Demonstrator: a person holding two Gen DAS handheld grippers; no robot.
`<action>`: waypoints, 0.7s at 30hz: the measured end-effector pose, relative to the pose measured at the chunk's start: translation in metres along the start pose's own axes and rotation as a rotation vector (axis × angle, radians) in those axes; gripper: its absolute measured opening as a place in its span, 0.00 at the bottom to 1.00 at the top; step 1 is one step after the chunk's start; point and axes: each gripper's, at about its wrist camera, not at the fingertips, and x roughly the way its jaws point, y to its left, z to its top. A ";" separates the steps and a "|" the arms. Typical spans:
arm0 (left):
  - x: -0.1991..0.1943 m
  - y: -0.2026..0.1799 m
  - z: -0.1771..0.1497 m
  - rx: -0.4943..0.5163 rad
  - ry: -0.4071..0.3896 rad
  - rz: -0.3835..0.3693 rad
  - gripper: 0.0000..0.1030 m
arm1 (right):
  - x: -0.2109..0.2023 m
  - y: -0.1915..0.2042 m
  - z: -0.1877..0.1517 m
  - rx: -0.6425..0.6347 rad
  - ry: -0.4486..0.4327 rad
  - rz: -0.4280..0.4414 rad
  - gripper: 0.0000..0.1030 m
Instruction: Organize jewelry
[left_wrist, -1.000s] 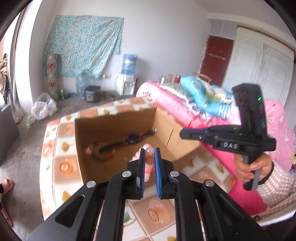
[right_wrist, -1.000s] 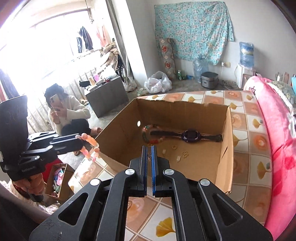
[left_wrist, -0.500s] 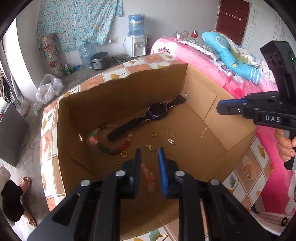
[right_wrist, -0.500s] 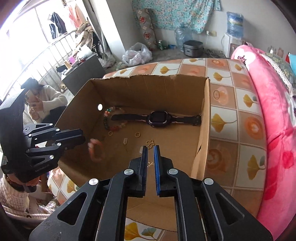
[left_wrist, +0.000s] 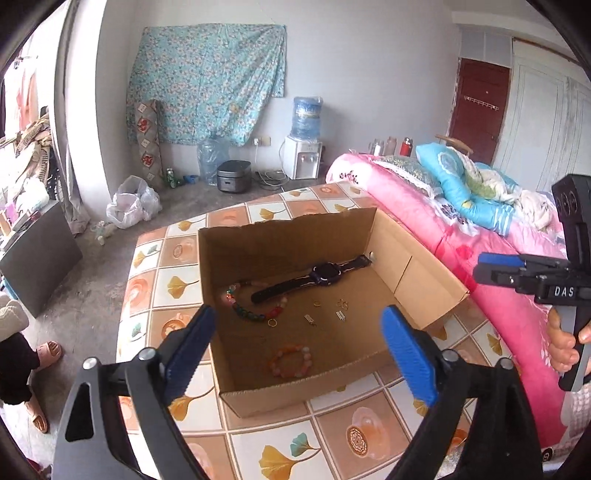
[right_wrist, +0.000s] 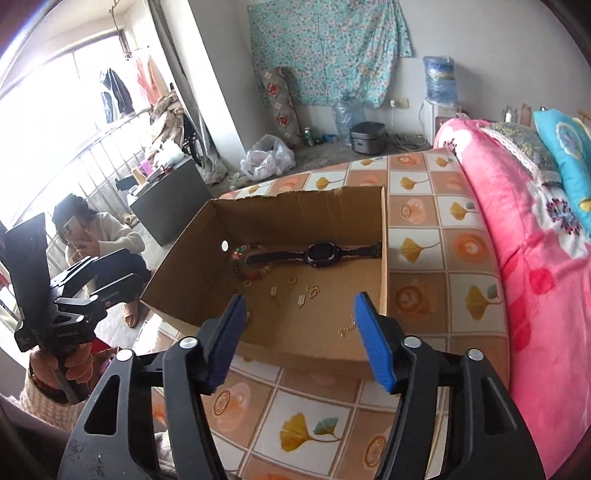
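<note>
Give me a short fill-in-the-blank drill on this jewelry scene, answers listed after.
1. The pink bead bracelet lies inside the cardboard ____.
2. The left gripper has just been opening; its jaws hold ____.
3. The black watch lies near the box's ____ wall.
4. The pads on the right gripper are coloured ____.

Missing words: box; nothing; far; blue

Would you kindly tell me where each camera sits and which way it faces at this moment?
Left wrist: behind the open left gripper, looking down into the cardboard box; the right gripper shows at the right edge.
Right wrist: behind the open right gripper, facing the same box from its other side; the left gripper shows at the left edge.
Shared: box, watch, rings, tiled tabletop.
</note>
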 end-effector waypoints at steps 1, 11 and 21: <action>-0.006 -0.001 -0.002 -0.014 -0.004 0.007 0.95 | 0.000 0.003 -0.005 0.011 0.011 -0.004 0.75; 0.010 -0.014 -0.031 -0.136 0.134 0.181 0.95 | 0.020 0.037 -0.037 0.008 0.063 -0.165 0.92; 0.042 -0.032 -0.044 -0.123 0.265 0.247 0.95 | 0.035 0.035 -0.041 0.034 0.085 -0.277 0.92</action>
